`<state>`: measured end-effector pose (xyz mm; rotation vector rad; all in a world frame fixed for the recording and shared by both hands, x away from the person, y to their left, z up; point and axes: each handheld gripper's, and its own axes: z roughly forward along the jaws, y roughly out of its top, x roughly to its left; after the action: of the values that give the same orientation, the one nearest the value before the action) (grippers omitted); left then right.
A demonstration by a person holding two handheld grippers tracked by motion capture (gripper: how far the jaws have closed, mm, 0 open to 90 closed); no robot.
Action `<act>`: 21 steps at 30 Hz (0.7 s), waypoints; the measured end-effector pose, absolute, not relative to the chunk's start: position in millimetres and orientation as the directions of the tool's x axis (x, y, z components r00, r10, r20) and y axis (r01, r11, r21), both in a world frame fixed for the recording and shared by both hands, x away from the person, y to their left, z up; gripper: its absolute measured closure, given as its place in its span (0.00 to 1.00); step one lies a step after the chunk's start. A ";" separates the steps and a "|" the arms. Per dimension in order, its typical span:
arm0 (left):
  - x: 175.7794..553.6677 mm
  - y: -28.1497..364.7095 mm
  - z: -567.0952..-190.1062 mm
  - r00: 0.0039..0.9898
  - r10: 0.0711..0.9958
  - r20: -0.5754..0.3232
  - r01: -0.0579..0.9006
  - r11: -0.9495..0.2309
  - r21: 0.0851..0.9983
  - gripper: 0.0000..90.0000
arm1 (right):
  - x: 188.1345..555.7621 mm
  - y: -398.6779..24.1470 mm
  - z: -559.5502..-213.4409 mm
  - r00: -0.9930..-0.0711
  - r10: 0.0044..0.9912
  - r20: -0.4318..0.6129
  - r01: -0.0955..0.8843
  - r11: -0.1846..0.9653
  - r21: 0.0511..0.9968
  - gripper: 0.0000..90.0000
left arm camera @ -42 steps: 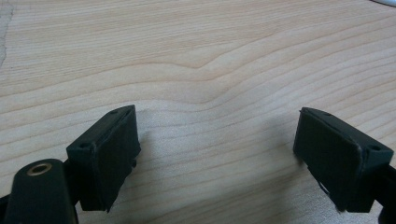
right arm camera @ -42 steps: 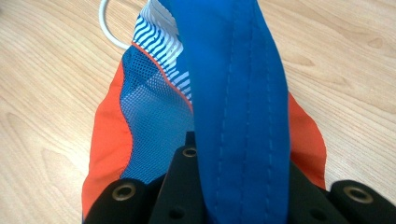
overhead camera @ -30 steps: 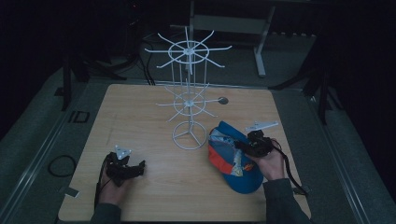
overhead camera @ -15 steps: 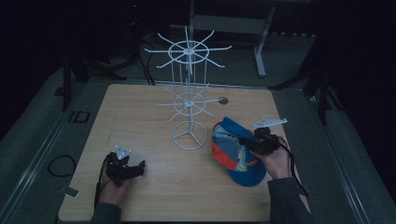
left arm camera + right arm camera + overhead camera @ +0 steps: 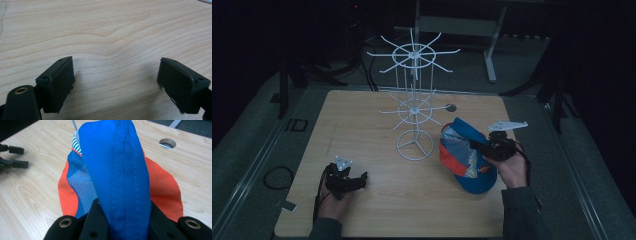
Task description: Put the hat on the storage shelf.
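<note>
Looking at the high view first: right claw [image 5: 479, 146] holds the blue-and-orange cap [image 5: 467, 157] at the right side of the table [image 5: 362, 115], just beside the base of the white wire rack [image 5: 414, 107]. Cap looks partly lifted, lower edge at or near the wood; can't tell if it touches. Left claw [image 5: 357, 179] rests near the front-left corner, well apart from both.

Left gripper view: jaws stand wide with bare wood between them. No help if the cap slips.

Right gripper view: jaws are clamped on a folded ridge of the cap's blue fabric [image 5: 117, 170], orange lining and mesh hanging behind. This is the grip detail the high view lacks. The high view alone gives the rack's thin prongs and their position relative to the cap.

Risks, my read: the pinch is on soft cloth only, so it could slide out on a quick lift. Loose fabric could snag a lower prong and tip the light rack.
</note>
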<state>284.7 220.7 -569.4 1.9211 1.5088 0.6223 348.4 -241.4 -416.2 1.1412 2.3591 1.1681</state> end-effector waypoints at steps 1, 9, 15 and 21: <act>284.7 220.7 -569.4 0.240 0.971 -0.007 0.684 -0.164 0.711 0.16 | 348.5 -241.8 -415.1 -0.653 0.751 0.096 0.529 0.362 0.767 0.96; 284.7 220.8 -569.3 0.240 0.971 -0.007 0.685 -0.164 0.710 0.16 | 350.3 -246.1 -403.5 -0.657 0.746 0.111 0.518 0.339 0.786 0.96; 284.7 220.8 -569.3 0.240 0.971 -0.007 0.685 -0.164 0.710 0.16 | 350.6 -247.6 -393.5 -0.665 0.738 0.116 0.505 0.330 0.798 0.96; 284.7 220.6 -569.5 0.240 0.971 -0.009 0.684 -0.162 0.711 0.16 | 351.1 -247.2 -379.9 -0.671 0.732 0.116 0.487 0.318 0.814 0.96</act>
<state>284.7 220.6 -569.5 1.9199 1.5094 0.6206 351.1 -247.2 -379.9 1.1015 2.3125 1.2806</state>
